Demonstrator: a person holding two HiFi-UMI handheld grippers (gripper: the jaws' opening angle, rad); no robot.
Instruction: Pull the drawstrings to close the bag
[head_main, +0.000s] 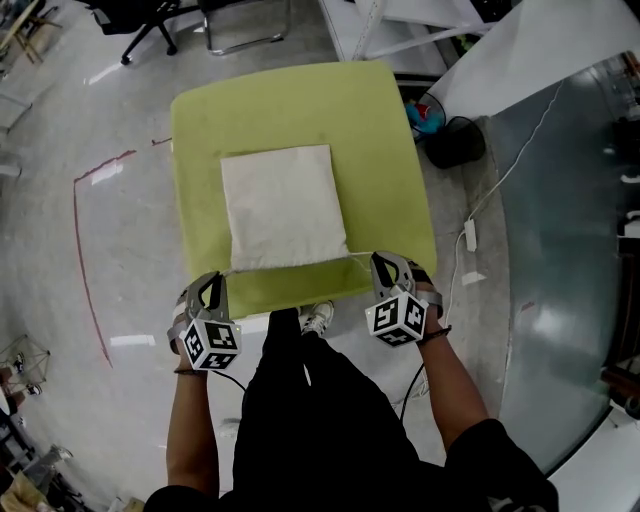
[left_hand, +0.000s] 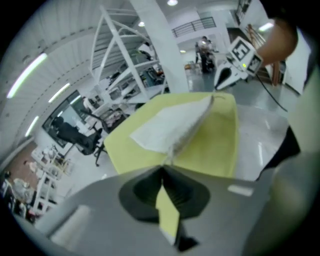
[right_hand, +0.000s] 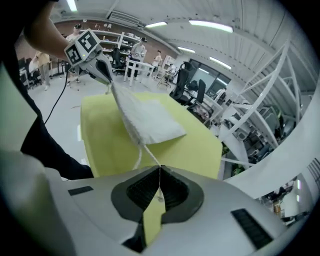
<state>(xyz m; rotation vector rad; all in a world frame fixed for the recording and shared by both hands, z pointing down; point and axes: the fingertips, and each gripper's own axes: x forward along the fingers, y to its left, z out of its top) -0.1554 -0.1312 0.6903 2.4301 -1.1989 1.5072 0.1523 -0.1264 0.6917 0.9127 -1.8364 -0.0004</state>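
Obscuring part of the head view, the marker cubes cover the rear of the left tongs (head_main: 210, 285) and the right tongs (head_main: 385, 262). The person's dark trousers overlap the near edge of the yellow-green padded square tabletop (head_main: 200, 130). The two white cords are hair-thin in that view: the left drawstring (head_main: 228, 270) can barely be traced and the right drawstring (head_main: 360, 257) is a faint line. The left gripper view is blurred, so the bag's weave and mouth cannot be made out. In both gripper views the spot where each cord passes between the pads is lost inside the closed gap.

The cream cloth drawstring bag (head_main: 283, 205) lies on the tabletop ahead of both tongs and between them, with its mouth edge on the side nearest them. In the right gripper view that near edge is raised into a taut ridge running from the tip of the left tongs toward the right tongs. The far part of the bag rests flat. Each near corner lies just beside its tongs, joined to them by a short stretch of cord. Whether the left corner touches the tips cannot be told.

The left tongs, at the tabletop's near left corner, have their jaws pressed together on the left drawstring, which emerges just in front of the tips. The right tongs, at the near right corner, are likewise pinched on the right drawstring, with a second strand curving beside it just beyond the tips.
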